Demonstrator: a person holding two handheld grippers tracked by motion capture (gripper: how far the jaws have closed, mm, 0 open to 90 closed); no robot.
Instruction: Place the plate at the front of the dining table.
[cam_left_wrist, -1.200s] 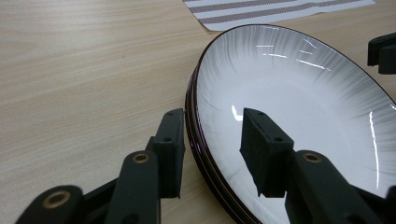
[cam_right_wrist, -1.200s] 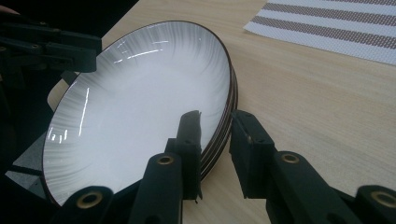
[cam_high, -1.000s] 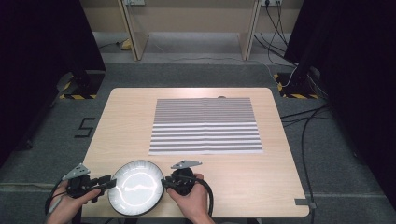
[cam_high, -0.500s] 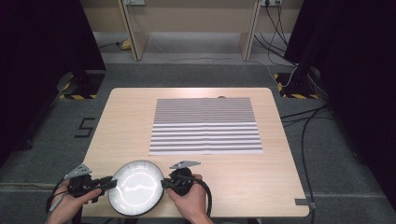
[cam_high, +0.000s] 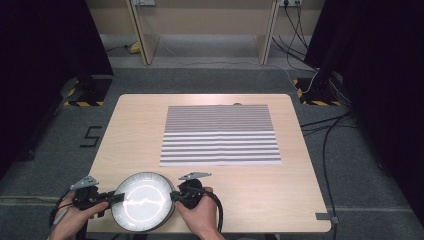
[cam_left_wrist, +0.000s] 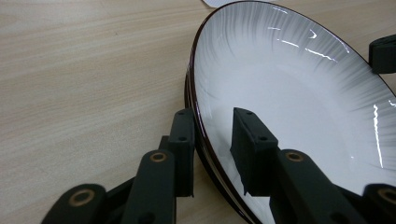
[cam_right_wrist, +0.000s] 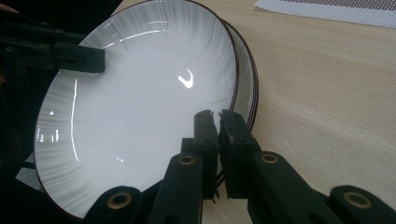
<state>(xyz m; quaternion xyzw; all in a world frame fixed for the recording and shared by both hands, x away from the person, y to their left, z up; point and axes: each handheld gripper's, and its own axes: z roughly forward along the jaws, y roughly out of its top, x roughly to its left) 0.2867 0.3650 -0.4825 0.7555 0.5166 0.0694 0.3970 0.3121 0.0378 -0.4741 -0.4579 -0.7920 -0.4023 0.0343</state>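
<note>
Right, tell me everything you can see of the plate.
The plate is round, glossy white with a thin dark rim and fine grey streaks inside the edge; a second rim under it suggests a stack. It sits at the table's near edge. The left gripper straddles its rim, jaws apart; the right gripper pinches the opposite rim.

Left gripper (cam_high: 114, 197) at the left rim of the plate (cam_high: 142, 201), jaws apart astride the edge. Right gripper (cam_high: 174, 195) at the opposite rim, jaws pinched on it. Both hands low, behind.
</note>
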